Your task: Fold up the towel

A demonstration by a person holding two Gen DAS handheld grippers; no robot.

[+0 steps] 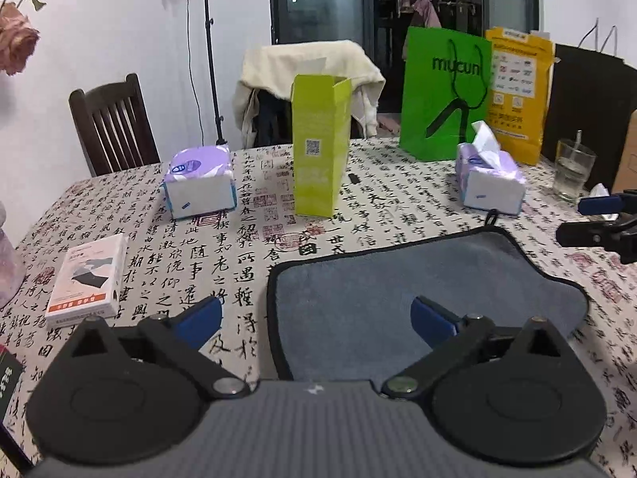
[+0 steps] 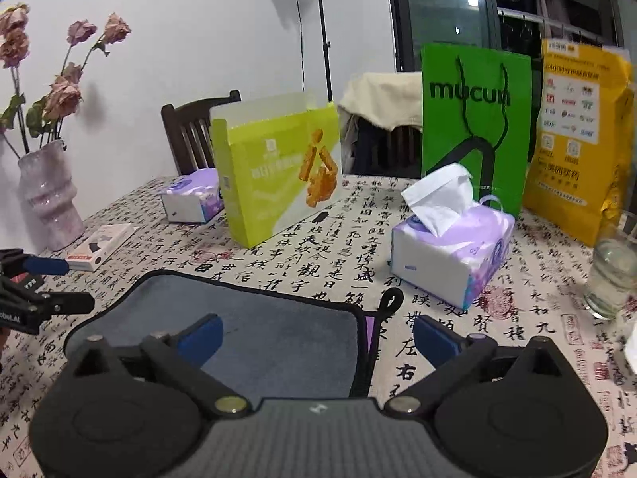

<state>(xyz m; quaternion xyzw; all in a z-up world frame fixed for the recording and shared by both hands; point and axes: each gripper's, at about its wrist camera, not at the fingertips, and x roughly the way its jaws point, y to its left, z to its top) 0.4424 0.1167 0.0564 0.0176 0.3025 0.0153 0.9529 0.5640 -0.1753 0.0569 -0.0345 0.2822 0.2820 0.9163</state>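
Observation:
A grey towel [image 1: 418, 279] with black edging lies flat on the calligraphy-print tablecloth; it also shows in the right wrist view [image 2: 278, 334], with a black hanging loop [image 2: 390, 302] at its far right corner. My left gripper [image 1: 316, 318] is open and hovers over the towel's left edge, one finger either side of it. My right gripper [image 2: 316, 338] is open and straddles the towel's right edge. Each gripper shows at the side of the other's view: the right one [image 1: 597, 219] and the left one [image 2: 47, 283]. Neither holds anything.
Beyond the towel stand a lime-green carton [image 1: 320, 143], two purple tissue packs [image 1: 199, 183] [image 2: 454, 251], a green bag [image 1: 446, 91], a yellow bag [image 2: 577, 135] and a glass of water [image 2: 613, 275]. A small white box [image 1: 87, 279] and a vase of dried roses [image 2: 47, 195] are left.

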